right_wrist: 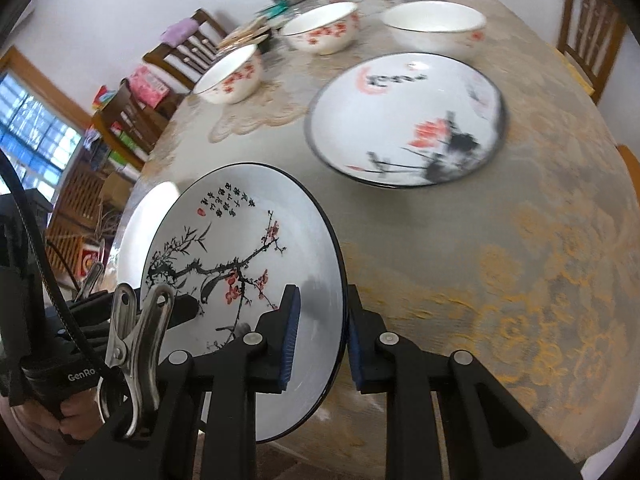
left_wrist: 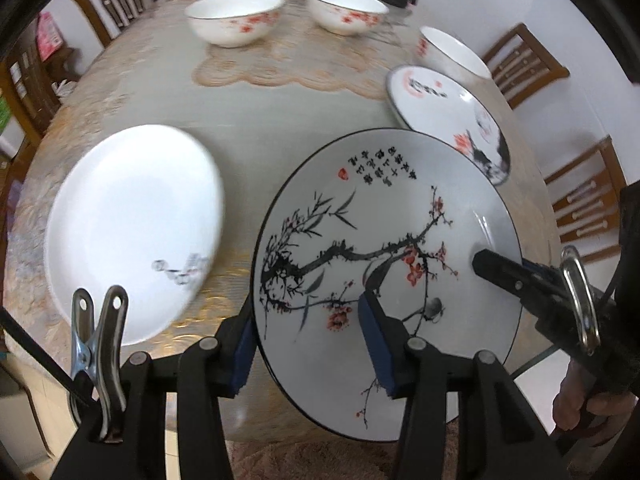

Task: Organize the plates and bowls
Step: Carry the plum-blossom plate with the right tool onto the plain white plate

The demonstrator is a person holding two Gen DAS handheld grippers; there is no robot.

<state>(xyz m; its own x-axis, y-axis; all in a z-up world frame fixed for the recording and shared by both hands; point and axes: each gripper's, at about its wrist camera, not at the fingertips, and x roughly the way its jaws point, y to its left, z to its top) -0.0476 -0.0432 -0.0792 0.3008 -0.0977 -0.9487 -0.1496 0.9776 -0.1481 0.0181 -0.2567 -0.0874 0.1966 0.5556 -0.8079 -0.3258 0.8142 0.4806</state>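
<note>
Both my jaws pinch opposite rims of the plum-blossom plate (left_wrist: 384,248), which fills the lower centre of both views, tilted, clear of the bench (right_wrist: 500,240). Left gripper (left_wrist: 312,344) and right gripper (right_wrist: 320,340) clamp it edgewise. Judged stiff, glazed, slippery, breakable; rim grips suit it.

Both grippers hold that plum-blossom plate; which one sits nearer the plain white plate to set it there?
Left, probably. The left gripper clamps the plum-blossom plate on the rim beside the plain white plate; the right gripper holds the far rim.

White plate (left_wrist: 132,232) smeared by blur — in the right view, mostly behind blossom plate (right_wrist: 244,280)
</note>
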